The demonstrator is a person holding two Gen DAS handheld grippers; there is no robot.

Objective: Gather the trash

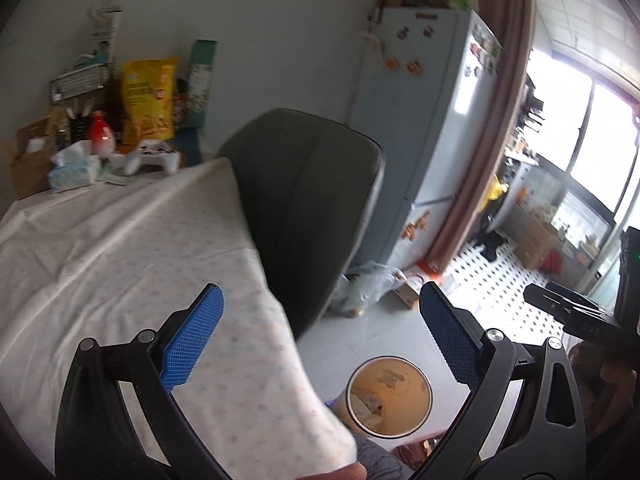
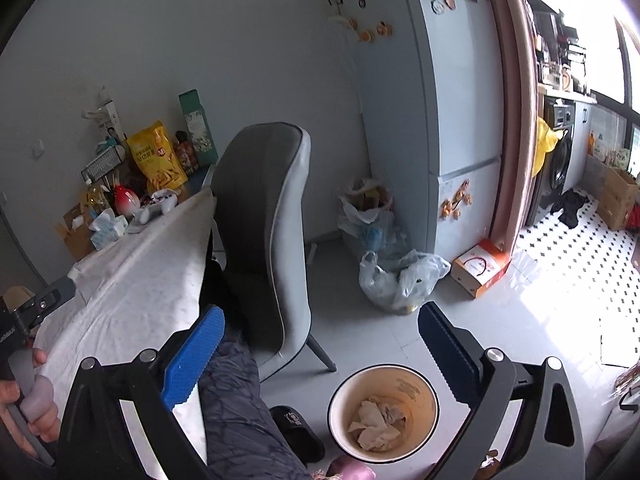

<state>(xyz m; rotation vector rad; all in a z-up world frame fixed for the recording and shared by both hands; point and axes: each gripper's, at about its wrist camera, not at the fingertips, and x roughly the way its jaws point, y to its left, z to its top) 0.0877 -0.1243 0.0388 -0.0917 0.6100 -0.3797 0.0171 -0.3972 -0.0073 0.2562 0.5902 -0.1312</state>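
Note:
A round bin (image 2: pixel 384 414) with an orange-tan inside stands on the grey floor below me, with crumpled tissue trash (image 2: pixel 378 420) in its bottom. The bin also shows in the left wrist view (image 1: pixel 390 396), partly hidden by the tablecloth corner. My right gripper (image 2: pixel 320 354) is open and empty, above and just behind the bin. My left gripper (image 1: pixel 320 336) is open and empty, over the edge of the table (image 1: pixel 120 240), which is covered in a white cloth.
A grey chair (image 2: pixel 264 220) stands at the table. Filled plastic bags (image 2: pixel 400 276) and a cardboard box (image 2: pixel 480 268) lie by the fridge (image 2: pixel 440 100). A tissue pack (image 1: pixel 74 168), game controller (image 1: pixel 148 158) and snack bags (image 1: pixel 148 100) crowd the table's far end.

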